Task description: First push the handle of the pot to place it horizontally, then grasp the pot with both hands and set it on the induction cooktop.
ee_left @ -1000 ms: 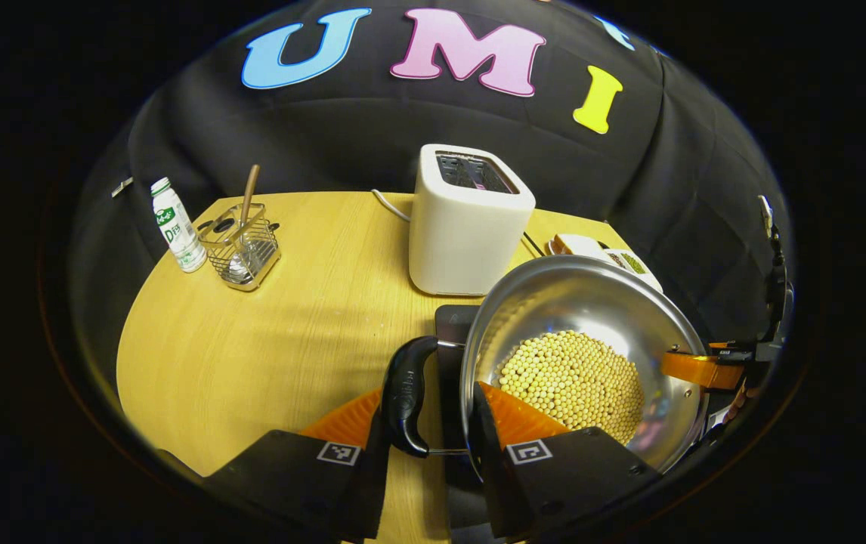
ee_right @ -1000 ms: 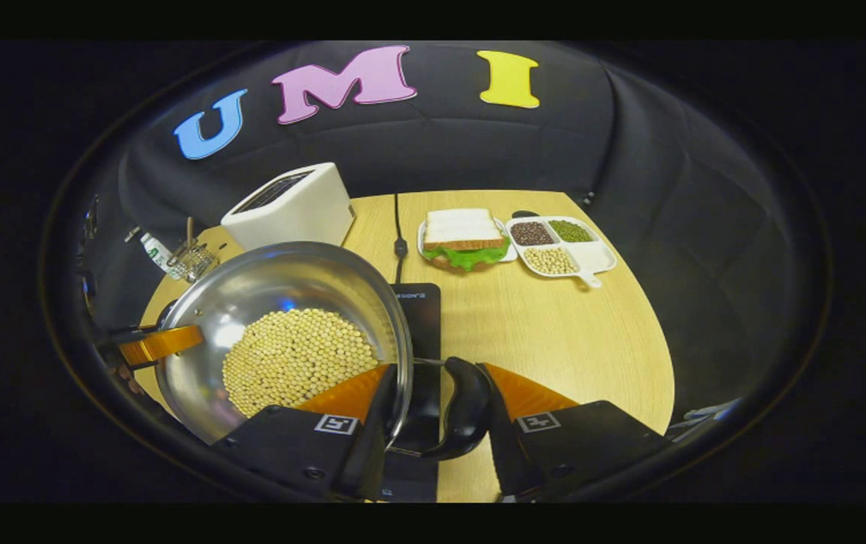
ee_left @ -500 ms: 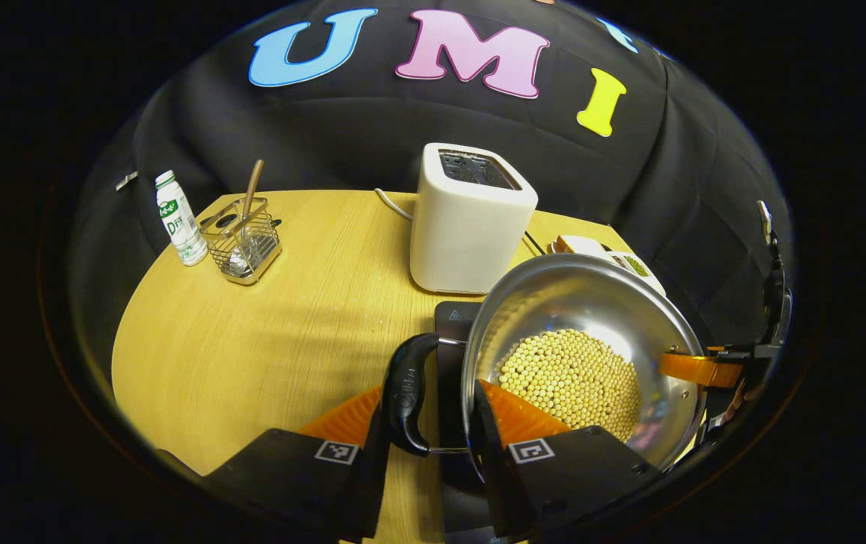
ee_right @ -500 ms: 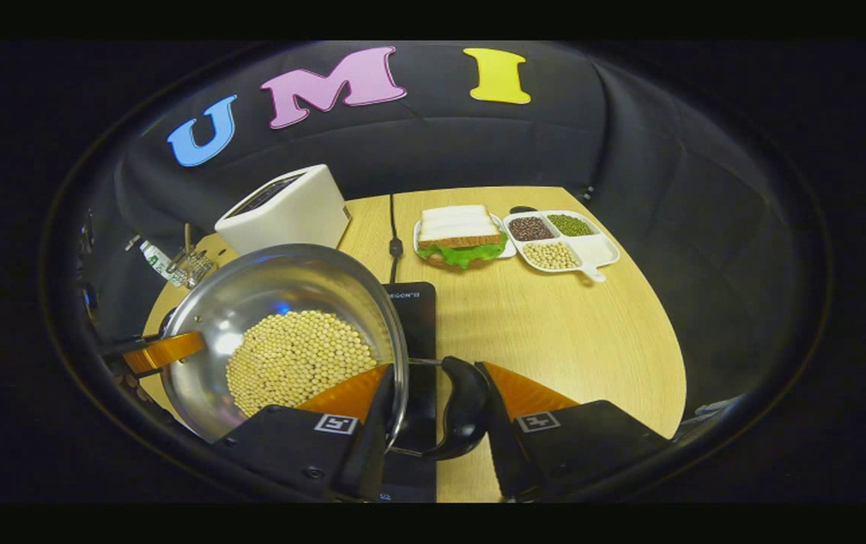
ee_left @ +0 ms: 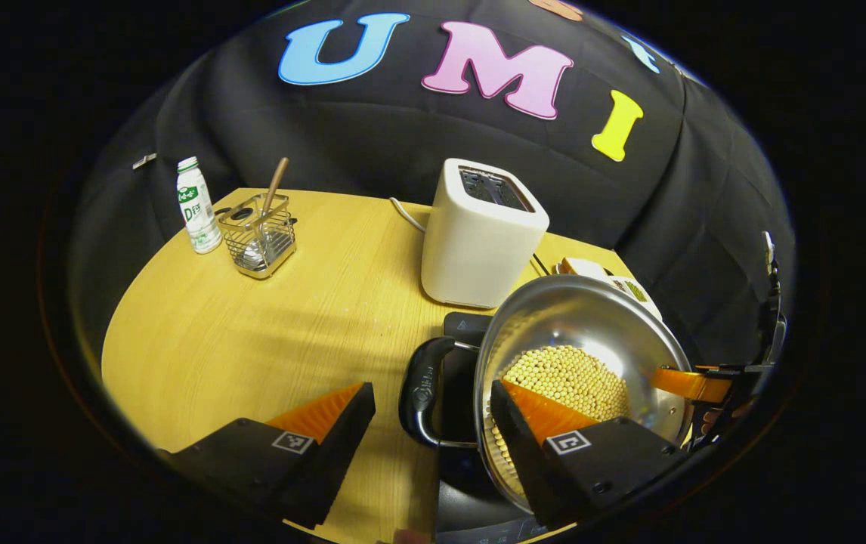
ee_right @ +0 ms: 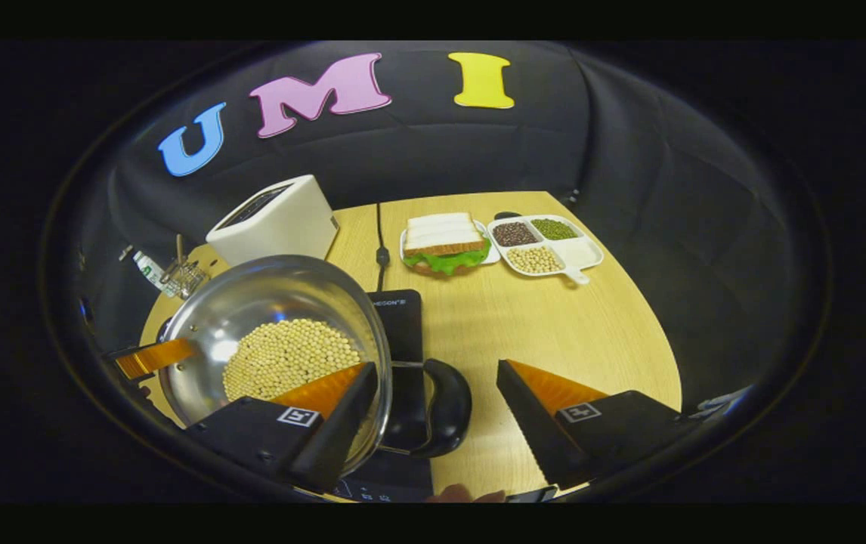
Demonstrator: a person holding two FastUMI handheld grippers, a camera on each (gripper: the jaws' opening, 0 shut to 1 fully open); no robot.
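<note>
Pot (ee_left: 580, 355) of pale beans (ee_right: 289, 355) sat down on the dark induction cooktop (ee_right: 399, 317), steel bowl gleaming, load heaped in the bottom. Looked heavy, by the fill; hard, slick walls, nothing to pinch but the two loop handles. Near handle (ee_left: 422, 393) lay level between the left gripper's (ee_left: 433, 408) fingers, touched by neither finger; jaws spread wide, one finger out over bare wood, the other reaching in over the rim above the beans, holding nothing. Same story at the right gripper (ee_right: 437, 389): far handle (ee_right: 444, 408) level in the gap, fingers parted well clear of it, one over the rim, one over the table, empty. Judged as the set-down done and both grips let go. For any fresh hold, best taken on those handles, both together and evenly, since a one-sided lift would likely tip the bowl and spill beans. Beyond the left gripper's fingers, ahead: white toaster (ee_left: 482, 234) just past the cooktop; further off to the left, wire caddy (ee_left: 259, 238) and small bottle (ee_left: 197, 204) side by side. Ahead of the right gripper: sandwich (ee_right: 444, 242) on its plate and a divided tray (ee_right: 542, 245) of grains beside it, well apart from the pot. All on the wooden table (ee_left: 252, 340).
</note>
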